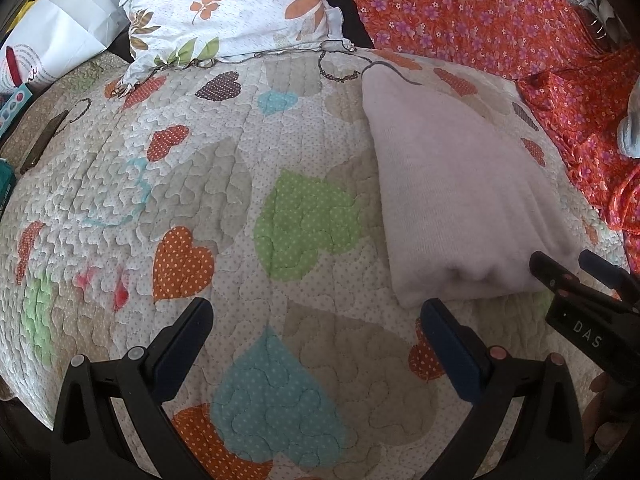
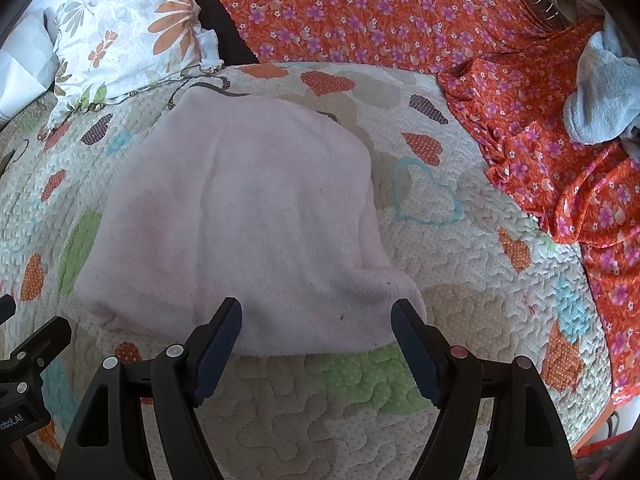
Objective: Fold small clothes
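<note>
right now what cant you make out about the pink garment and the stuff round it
- Pink garment: layers underneath hidden by its own top layer, both views; in the left wrist view the right gripper covers its near corner.
- Grey cloth: cut off by the right wrist view's edge.
- White bag: print too small, left wrist view.

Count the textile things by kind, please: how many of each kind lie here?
Pink garment: 1
Heart quilt: 1
Floral pillow: 1
Orange flowered cloth: 1
Grey sock-like item: 1
Total: 5
</note>
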The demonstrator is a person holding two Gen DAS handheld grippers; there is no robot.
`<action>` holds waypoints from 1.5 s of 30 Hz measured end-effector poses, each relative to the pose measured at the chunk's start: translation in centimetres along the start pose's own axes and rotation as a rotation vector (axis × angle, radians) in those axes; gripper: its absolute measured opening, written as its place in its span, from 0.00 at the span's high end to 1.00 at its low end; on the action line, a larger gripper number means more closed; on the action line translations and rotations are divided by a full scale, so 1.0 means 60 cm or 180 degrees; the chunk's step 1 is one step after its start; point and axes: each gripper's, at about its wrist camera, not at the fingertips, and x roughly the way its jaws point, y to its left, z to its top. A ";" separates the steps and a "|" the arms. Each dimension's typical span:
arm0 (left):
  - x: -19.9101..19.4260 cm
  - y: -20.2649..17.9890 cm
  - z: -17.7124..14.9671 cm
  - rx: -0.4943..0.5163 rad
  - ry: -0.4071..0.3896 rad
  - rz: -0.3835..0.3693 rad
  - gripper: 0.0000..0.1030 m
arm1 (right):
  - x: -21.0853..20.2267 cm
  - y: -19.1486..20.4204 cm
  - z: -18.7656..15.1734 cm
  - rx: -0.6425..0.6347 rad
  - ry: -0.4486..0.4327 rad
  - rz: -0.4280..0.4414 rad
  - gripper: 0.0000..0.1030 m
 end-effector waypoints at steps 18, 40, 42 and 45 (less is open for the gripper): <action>0.001 0.003 -0.001 -0.0013 0.0009 0.0005 0.00 | 0.000 0.004 -0.002 -0.0049 0.0020 -0.0043 0.19; 0.004 0.000 -0.006 0.0035 0.0005 0.0028 0.00 | -0.001 0.002 -0.002 -0.0103 0.0017 -0.0107 0.18; 0.004 0.000 -0.006 0.0030 0.0007 0.0028 0.00 | -0.002 0.003 -0.002 -0.0114 0.0013 -0.0113 0.18; 0.003 -0.002 -0.006 0.0039 0.0000 0.0035 0.00 | -0.003 0.005 -0.003 -0.0120 0.0013 -0.0109 0.18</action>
